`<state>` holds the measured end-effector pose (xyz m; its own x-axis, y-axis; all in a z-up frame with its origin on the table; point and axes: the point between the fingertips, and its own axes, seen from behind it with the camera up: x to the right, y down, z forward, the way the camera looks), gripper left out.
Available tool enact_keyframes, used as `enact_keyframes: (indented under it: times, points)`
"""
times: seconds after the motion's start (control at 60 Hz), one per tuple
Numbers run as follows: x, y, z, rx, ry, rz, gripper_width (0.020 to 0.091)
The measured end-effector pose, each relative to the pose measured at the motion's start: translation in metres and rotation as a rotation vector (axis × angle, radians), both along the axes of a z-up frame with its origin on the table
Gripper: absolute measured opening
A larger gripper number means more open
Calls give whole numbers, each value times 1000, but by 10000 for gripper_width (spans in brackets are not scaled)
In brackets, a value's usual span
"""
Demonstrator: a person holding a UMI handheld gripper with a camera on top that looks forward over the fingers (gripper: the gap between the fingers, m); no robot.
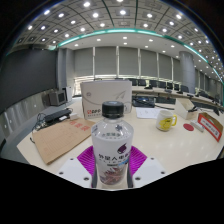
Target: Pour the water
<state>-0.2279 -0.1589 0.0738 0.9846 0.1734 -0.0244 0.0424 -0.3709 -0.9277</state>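
Tongs [111, 160] clamp bottle [111, 145] above table's [150, 140] near edge.

— What shows of the tongs [111, 163] themselves?

— Little. Two magenta pads [88, 157], one on each finger's inner face, bright and flat.

— Any pattern on them?

— A fine grid or ribbed texture, as far as I can tell. The finger bodies behind them look dark; screws, cables and markings I cannot make out.

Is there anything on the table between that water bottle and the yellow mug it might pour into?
Nothing visible does. The bottle sits between the gripper pads, apparently gripped, and the table stretching toward the yellow mug looks bare. The cardboard box stands off to the side.
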Motion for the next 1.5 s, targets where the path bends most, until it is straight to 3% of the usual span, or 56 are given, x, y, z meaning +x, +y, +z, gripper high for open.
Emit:
enact_keyframes:
  times: [0.117, 0.367, 0.55, 0.767, 1.017, 1.117, 1.3, 1.5]
  points:
    - [-11, 14, 33, 18, 48, 15, 389]
    - [-10, 89, 130, 50, 458, -35, 387]
    - [19, 164, 164, -14, 971, -88, 386]
    - [76, 238, 152, -142, 1560, -205, 385]
    - [121, 282, 88, -257, 1944, -357, 384]
    - [128, 287, 74, -281, 1962, -381, 384]
    - [125, 291, 82, -301, 1797, -313, 387]
    - [168, 293, 153, -102, 1345, -166, 385]
